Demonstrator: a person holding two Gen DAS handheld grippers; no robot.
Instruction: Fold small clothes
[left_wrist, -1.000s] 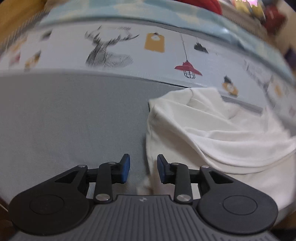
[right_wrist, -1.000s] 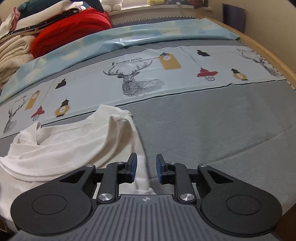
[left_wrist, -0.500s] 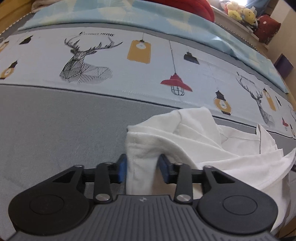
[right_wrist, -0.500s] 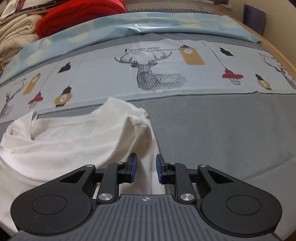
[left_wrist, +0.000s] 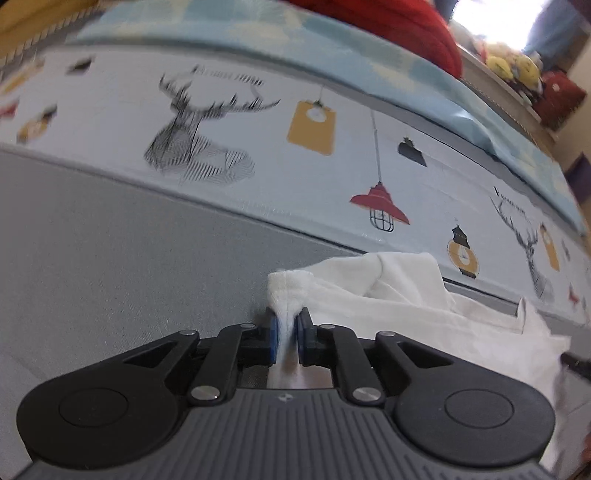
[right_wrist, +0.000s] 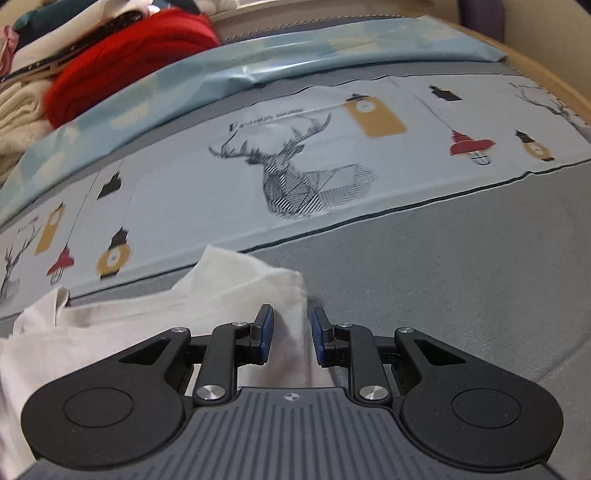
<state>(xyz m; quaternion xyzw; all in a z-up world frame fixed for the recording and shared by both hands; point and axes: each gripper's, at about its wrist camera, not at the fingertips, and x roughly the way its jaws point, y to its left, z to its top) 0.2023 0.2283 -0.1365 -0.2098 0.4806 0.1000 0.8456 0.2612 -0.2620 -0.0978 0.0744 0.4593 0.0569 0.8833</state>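
**Both tools at the edges of the white garment**

Your left tool (left_wrist: 285, 334) is closing its blue-padded jaws on a bunched, ribbed hem of the soft white cotton garment (left_wrist: 406, 306); the pads already pinch the cloth into a narrow pleat. Your right tool (right_wrist: 290, 338) straddles the garment's (right_wrist: 236, 295) opposite edge: the fabric runs between its blue pads, but a gap shows on each side, so the pads are not yet pressing on it.

The garment lies crumpled in loose folds on the bed's smooth grey sheet (left_wrist: 110, 258). Just beyond the garment runs a pale band of the bedcover printed with line-drawn deer heads (right_wrist: 295, 173), yellow tags and red lanterns. Well beyond the garment, past a light blue strip, sits a chunky red knit (right_wrist: 122, 51) beside stacked cream textiles.
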